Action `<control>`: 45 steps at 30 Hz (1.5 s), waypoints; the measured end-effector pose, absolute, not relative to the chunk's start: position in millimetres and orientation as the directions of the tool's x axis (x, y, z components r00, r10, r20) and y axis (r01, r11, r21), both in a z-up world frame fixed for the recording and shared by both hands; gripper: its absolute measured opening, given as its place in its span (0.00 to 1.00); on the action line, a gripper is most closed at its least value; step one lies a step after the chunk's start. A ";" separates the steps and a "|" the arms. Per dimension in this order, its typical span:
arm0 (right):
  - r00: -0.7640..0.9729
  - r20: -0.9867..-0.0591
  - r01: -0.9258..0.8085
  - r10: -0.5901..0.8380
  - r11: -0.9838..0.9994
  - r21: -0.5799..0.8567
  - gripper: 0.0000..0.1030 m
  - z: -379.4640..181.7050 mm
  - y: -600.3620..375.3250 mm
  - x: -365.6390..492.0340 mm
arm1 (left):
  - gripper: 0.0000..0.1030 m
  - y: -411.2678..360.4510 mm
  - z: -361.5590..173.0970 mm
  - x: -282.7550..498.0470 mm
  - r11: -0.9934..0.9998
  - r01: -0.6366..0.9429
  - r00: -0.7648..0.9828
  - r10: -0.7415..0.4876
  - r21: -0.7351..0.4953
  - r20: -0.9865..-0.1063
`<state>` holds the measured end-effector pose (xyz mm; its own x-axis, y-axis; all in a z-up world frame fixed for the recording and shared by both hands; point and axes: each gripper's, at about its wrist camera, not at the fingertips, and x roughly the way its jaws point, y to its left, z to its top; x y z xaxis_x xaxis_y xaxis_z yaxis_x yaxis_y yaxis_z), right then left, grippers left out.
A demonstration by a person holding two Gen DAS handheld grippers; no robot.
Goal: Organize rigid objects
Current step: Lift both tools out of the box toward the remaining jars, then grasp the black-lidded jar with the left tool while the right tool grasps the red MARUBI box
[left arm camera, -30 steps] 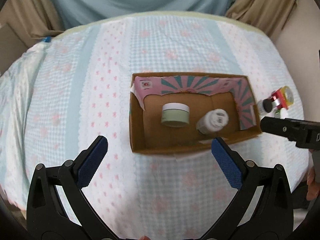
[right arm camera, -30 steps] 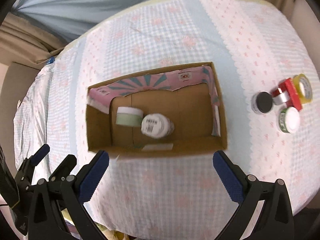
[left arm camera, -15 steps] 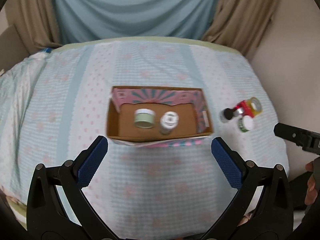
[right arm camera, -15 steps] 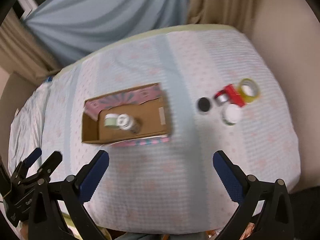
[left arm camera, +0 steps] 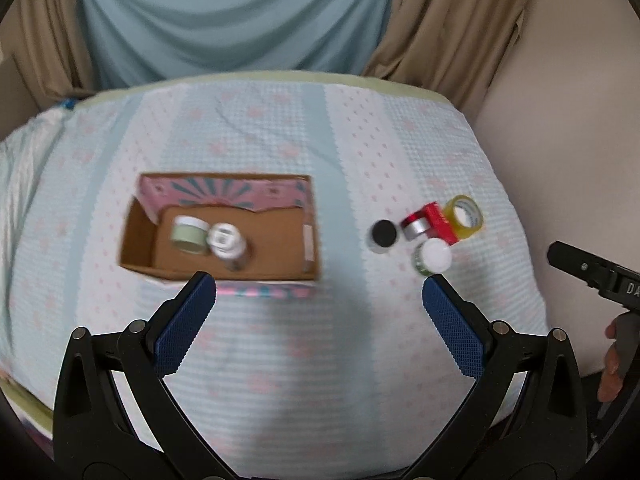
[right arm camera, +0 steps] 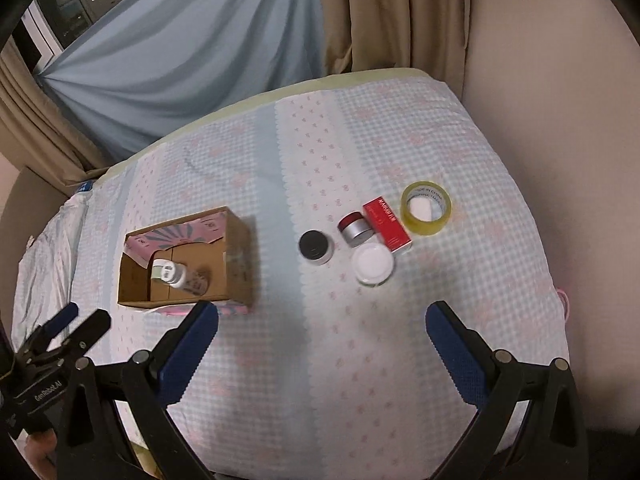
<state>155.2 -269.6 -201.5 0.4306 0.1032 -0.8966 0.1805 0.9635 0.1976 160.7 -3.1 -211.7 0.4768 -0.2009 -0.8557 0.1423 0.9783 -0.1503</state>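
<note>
A cardboard box (left arm camera: 140, 258) (right arm camera: 240, 256) lies on the patterned cloth and holds a green jar (left arm camera: 189, 233) and a white bottle (left arm camera: 228, 242) (right arm camera: 178, 276). To its right lie a black-lidded jar (left arm camera: 383, 234) (right arm camera: 316, 246), a red-and-silver jar (right arm camera: 355, 229), a red box (right arm camera: 387, 226), a white-lidded jar (left arm camera: 434, 258) (right arm camera: 373, 264) and a yellow tape roll (left arm camera: 466, 216) (right arm camera: 426, 208). My left gripper (left arm camera: 319, 292) is open and empty, high above the cloth in front of the box. My right gripper (right arm camera: 322, 322) is open and empty, in front of the loose items.
The cloth-covered table (right arm camera: 360, 360) is rounded, with edges close on the right and front. Blue and tan curtains (left arm camera: 240, 12) hang behind it. A beige wall (right arm camera: 540, 80) stands on the right. Each gripper shows at the edge of the other's view.
Both grippers have pulled up and back from the box, which now looks much smaller. The views have swung right, so the loose items sit nearer the middle.
</note>
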 end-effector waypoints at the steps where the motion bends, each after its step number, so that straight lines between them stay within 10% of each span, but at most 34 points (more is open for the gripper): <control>1: 0.428 -0.896 0.169 0.115 0.964 0.205 1.00 -205.7 -280.0 159.0 | 1.00 -16.7 -216.6 162.3 0.979 0.128 0.472 -0.199 -0.156 -0.859; 32: 0.058 -0.961 0.174 0.270 0.945 0.276 0.73 -461.9 -385.6 323.0 | 0.99 -163.1 -477.2 309.7 0.983 0.125 0.183 -0.153 -0.131 -0.971; 45: -0.028 -0.989 -0.010 0.148 0.989 0.149 0.50 -498.8 -352.3 346.2 | 0.75 -189.1 -530.7 330.0 0.975 0.203 0.148 -0.117 -0.085 -0.982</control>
<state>346.2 -352.3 -498.8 -0.0284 0.1484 -0.9885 -0.0099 0.9888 0.1488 330.0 -189.1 -530.7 0.1479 -0.1168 -0.9821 0.2034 0.9754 -0.0854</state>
